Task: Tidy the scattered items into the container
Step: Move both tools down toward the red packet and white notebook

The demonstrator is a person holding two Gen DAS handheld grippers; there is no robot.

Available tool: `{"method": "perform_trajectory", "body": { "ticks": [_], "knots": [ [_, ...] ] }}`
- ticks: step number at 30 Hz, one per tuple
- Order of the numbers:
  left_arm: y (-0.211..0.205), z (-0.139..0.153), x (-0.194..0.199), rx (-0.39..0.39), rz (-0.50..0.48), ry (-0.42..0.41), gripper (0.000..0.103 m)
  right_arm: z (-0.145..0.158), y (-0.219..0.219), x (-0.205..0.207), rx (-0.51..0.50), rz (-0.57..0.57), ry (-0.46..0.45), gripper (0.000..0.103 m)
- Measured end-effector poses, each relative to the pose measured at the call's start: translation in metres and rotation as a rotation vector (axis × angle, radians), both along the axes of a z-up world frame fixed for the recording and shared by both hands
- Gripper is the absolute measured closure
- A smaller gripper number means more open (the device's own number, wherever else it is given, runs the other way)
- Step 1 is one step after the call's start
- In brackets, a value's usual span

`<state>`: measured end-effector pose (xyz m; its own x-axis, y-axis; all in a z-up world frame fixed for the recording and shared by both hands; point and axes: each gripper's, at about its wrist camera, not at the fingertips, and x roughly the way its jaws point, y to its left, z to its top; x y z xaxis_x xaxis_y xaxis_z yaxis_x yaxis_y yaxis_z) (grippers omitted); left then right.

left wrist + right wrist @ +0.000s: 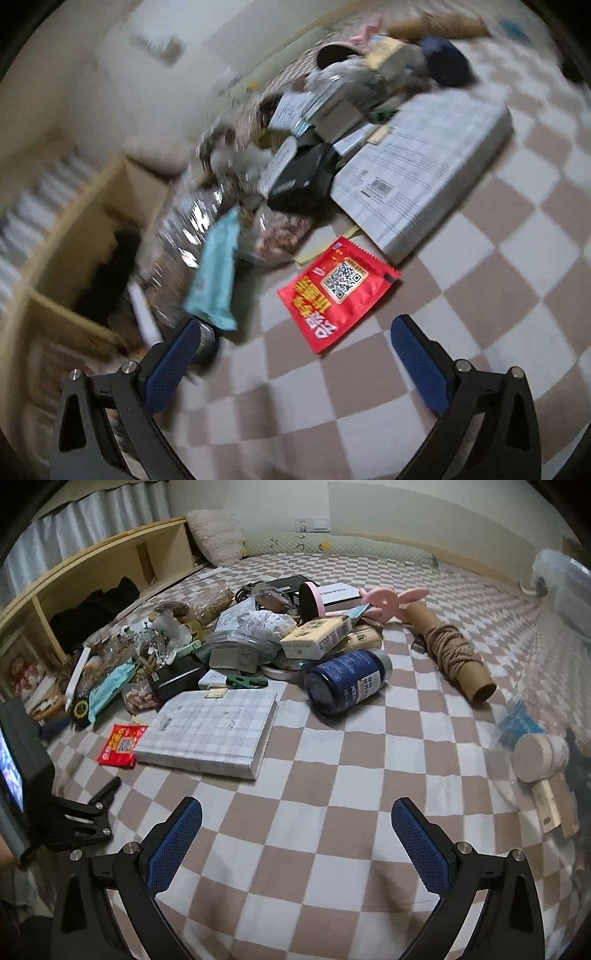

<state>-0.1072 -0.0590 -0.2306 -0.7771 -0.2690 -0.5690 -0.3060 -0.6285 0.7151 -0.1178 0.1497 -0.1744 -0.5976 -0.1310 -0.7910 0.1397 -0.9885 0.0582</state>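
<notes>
My left gripper (295, 332) and right gripper (297, 812) both hang with jaws spread, holding nothing, over the checkered bed (332, 849). A red sachet (338, 297) showing a QR code lies beside a plaid box (214, 734). The clear container (546, 738) sits at the bed's right edge; a white box (340, 590) reads CHANEL.
</notes>
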Motion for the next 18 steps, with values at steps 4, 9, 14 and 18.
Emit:
{"method": "perform_trajectory", "body": {
  "ticks": [4,9,14,18],
  "knots": [
    [0.004,-0.004,0.001,-0.043,-0.04,-0.003,0.008,0.001,-0.004,0.009,0.084,0.042,0.028,0.001],
    [0.01,-0.008,-0.013,-0.079,-0.035,-0.013,0.008,-0.003,-0.004,0.016,0.099,0.06,0.015,0.001],
    [0.015,-0.013,-0.026,-0.094,-0.034,0.003,0.012,-0.006,-0.008,0.018,0.135,0.057,0.013,0.001],
    [0.021,-0.02,-0.022,-0.091,-0.079,-0.007,0.05,-0.006,-0.019,0.022,0.251,0.108,0.082,0.001]
  ]
}}
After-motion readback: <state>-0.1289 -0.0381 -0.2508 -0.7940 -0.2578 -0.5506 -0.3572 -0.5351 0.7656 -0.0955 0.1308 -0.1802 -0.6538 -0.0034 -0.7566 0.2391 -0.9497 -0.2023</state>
